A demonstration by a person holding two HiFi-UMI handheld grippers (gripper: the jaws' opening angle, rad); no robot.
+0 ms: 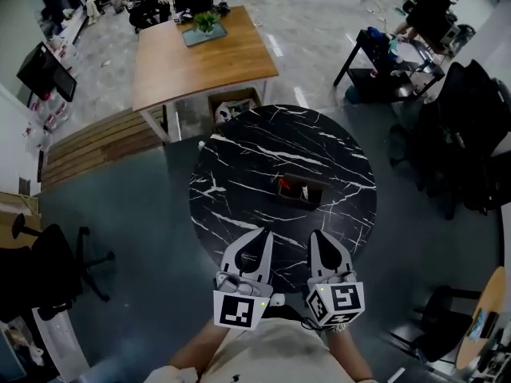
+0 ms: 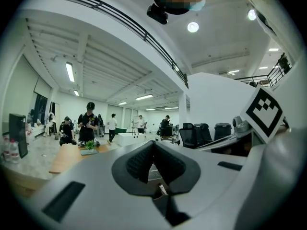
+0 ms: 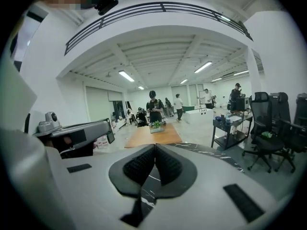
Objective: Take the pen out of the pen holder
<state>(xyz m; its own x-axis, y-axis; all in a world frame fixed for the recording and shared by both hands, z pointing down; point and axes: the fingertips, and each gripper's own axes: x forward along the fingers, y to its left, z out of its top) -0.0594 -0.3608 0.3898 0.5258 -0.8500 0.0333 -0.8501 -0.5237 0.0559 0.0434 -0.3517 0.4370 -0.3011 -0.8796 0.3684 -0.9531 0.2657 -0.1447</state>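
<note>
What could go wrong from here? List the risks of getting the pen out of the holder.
1. The left gripper and the right gripper are both shut. If either reaches in without opening, it would likely knock the pen holder instead of grasping anything.
2. The pen holder sits loose in the middle of the table, with nothing bracing it. A pull with one gripper could drag or tip it.
</note>
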